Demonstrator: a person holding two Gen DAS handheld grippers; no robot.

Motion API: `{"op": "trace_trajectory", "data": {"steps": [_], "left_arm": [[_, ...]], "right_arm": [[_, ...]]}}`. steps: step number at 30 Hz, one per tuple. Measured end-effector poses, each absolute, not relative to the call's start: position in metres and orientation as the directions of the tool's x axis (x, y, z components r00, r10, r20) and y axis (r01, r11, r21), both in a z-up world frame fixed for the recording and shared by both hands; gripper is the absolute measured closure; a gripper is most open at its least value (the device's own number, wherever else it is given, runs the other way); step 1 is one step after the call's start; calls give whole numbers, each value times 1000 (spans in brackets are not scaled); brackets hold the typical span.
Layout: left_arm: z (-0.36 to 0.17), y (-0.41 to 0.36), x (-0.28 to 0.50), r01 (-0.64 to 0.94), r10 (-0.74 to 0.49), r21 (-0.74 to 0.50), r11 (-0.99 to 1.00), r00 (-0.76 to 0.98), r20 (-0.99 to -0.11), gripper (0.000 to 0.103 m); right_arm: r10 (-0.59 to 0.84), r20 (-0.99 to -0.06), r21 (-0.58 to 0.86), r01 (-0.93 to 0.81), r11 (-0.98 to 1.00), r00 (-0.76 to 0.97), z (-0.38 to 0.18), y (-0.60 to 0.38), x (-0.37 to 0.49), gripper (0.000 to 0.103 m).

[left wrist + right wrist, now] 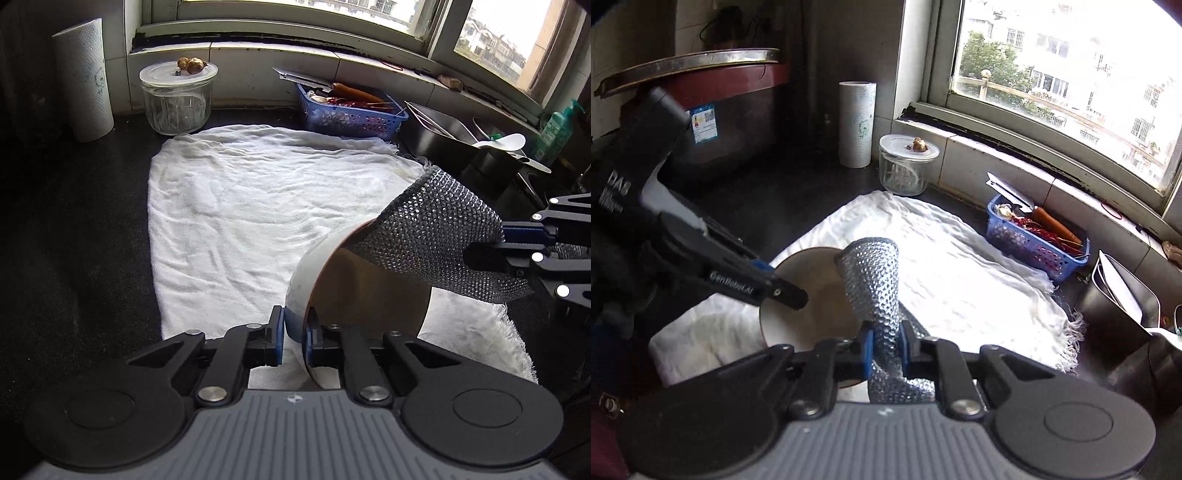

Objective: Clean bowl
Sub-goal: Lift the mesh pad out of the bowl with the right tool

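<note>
Bowl point(369, 295) rim pinched by left gripper point(295, 332) marked "GenRobot.AI"; right gripper point(886, 349) clamps scouring cloth point(875, 280).

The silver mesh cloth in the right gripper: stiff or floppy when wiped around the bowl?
Probably floppy: the mesh cloth curls and drapes over the bowl rim. Likely light, since the right gripper pinches only a narrow fold. Its scaly texture may snag slightly.

Left gripper point(294, 334) is clamping the tilted bowl point(314, 273) by its rim above the white towel point(236, 206). Right gripper point(476, 245) is pinching a mesh scrubbing cloth point(432, 232), apparently touching the bowl's upper rim.
</note>
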State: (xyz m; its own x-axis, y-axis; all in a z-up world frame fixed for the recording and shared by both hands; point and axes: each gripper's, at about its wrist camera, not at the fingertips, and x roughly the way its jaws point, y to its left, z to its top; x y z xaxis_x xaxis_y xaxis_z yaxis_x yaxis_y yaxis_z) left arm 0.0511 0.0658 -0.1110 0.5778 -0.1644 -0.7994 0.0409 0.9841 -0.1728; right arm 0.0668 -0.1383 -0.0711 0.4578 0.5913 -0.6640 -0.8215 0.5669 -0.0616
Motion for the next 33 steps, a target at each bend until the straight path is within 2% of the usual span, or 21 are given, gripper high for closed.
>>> {"op": "trace_trajectory", "data": {"steps": [5, 10, 16, 21, 24, 29, 33], "left_arm": [[-112, 69, 51, 43, -174, -183, 982, 571, -802, 93], [-112, 70, 53, 41, -182, -193, 980, 566, -804, 94], [-111, 69, 54, 47, -183, -189, 981, 562, -806, 93], [-111, 69, 55, 46, -185, -193, 980, 561, -807, 93], [-112, 70, 54, 43, -188, -198, 979, 557, -809, 93], [-112, 71, 55, 40, -192, -205, 978, 553, -811, 93], [-112, 72, 56, 37, -197, -211, 977, 550, -812, 93]], "right_arm": [[604, -664, -22, -819, 573, 440, -65, -142, 76, 94], [638, -650, 79, -798, 597, 413, -52, -158, 84, 97], [586, -606, 3, -736, 677, 537, -28, -168, 87, 97], [568, -569, -50, -714, 698, 595, -31, -153, 85, 97], [602, -504, -134, -745, 653, 619, -37, -137, 73, 97], [739, -422, -196, -849, 492, 525, -41, -125, 59, 97], [740, -533, -242, -912, 331, 410, -61, -116, 56, 91]]}}
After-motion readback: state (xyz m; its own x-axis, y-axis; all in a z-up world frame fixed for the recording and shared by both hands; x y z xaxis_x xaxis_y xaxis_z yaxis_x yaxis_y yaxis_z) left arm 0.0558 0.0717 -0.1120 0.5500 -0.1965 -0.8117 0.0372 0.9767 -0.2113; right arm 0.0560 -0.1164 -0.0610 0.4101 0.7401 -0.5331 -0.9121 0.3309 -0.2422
